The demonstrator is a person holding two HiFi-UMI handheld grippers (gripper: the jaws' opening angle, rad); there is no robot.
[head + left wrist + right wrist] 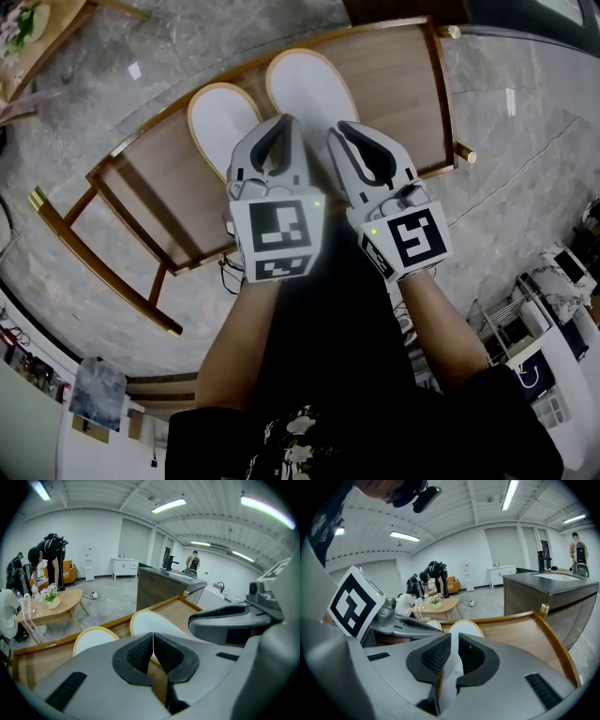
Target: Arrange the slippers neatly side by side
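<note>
Nearest to my head camera are the two marker cubes, the left one (277,230) and the right one (412,239), each at the back of its gripper, with the forearms running back beneath them. My right gripper (453,637) is clamped on the right slipper (309,84): white fabric with a tan edge fills the gap between its pads, and the toe of that slipper reaches out straight ahead of the jaws. My left gripper (153,634) has its jaw tips pressed together. A tan strip shows between the jaws further back, and I cannot tell whether that is a slipper's rim or wood seen through the gap. The left slipper (220,112) lies ahead of the left gripper and a little to its left, with its heel hidden under the gripper body. Both slippers point away from the grippers, close beside each other, on the wooden rack (403,84), which stretches under and beyond both grippers. The grippers sit side by side, near but apart. Well beyond the left gripper stands a low wooden table (51,609), with a person (49,559) bending over it.
</note>
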